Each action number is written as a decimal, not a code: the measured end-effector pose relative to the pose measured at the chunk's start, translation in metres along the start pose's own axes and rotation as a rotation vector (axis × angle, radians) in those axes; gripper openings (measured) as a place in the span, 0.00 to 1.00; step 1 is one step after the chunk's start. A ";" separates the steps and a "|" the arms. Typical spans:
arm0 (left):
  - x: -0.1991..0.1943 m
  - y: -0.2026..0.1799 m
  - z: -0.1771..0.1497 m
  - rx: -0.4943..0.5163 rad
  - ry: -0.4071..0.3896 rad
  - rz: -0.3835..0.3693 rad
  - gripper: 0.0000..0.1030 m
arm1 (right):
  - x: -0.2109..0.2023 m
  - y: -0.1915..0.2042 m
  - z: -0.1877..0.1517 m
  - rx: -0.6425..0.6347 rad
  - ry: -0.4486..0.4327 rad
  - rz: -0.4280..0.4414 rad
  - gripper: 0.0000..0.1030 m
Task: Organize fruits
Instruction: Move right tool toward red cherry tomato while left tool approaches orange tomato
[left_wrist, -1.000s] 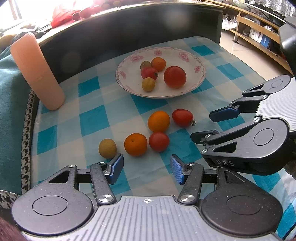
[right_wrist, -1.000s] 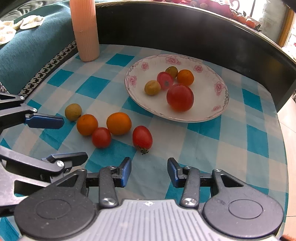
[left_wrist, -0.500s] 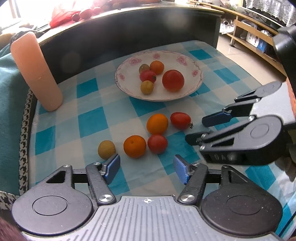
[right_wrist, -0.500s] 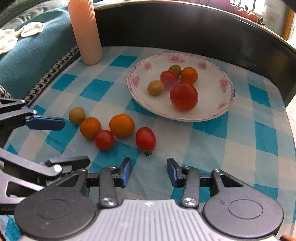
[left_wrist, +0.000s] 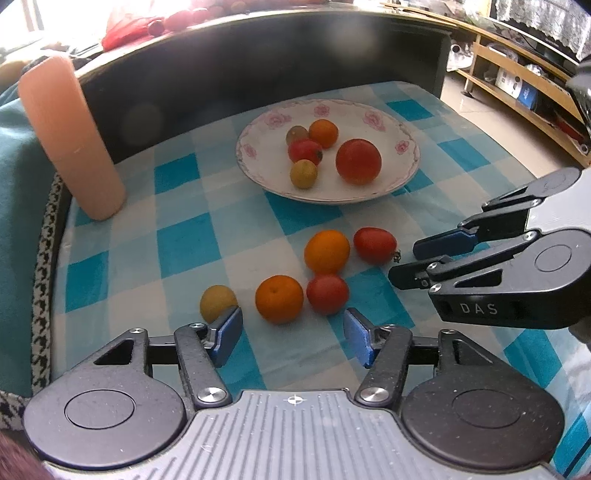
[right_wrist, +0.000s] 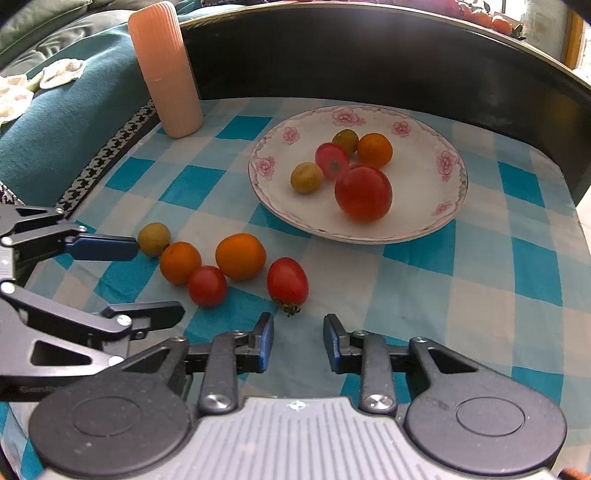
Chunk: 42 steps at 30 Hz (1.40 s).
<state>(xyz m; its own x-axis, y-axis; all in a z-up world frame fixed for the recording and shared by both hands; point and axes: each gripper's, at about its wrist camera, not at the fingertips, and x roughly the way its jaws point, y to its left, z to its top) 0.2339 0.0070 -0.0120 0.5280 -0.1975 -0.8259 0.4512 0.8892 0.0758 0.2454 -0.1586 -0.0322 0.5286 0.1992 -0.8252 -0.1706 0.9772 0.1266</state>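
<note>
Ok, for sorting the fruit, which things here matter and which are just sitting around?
Part of the job:
- floral plate, five fruits already in it
- five loose fruits on the cloth: oval tomato, round tomato, two oranges, yellowish fruit
- left claw and right claw, both open

Just lying about:
- ribbed pink cup
- checked tablecloth

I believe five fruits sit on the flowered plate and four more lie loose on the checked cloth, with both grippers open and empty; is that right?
Nearly. The plate does hold five fruits, and the left gripper and right gripper are both open and empty. But the right wrist view shows five loose fruits on the checked cloth, not four.
</note>
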 end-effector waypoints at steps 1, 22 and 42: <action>0.001 -0.001 0.000 0.011 -0.002 -0.002 0.64 | 0.000 0.000 0.000 0.000 0.000 0.000 0.39; 0.015 -0.013 0.009 0.111 -0.003 0.009 0.62 | -0.001 -0.005 0.000 0.026 0.002 0.023 0.39; 0.007 -0.018 0.010 0.096 0.025 0.012 0.36 | 0.000 -0.003 0.001 0.027 0.001 0.013 0.38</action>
<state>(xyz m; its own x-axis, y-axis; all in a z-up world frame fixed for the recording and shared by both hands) 0.2374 -0.0145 -0.0137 0.5163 -0.1756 -0.8382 0.5126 0.8474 0.1381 0.2464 -0.1615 -0.0317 0.5255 0.2115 -0.8240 -0.1545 0.9762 0.1521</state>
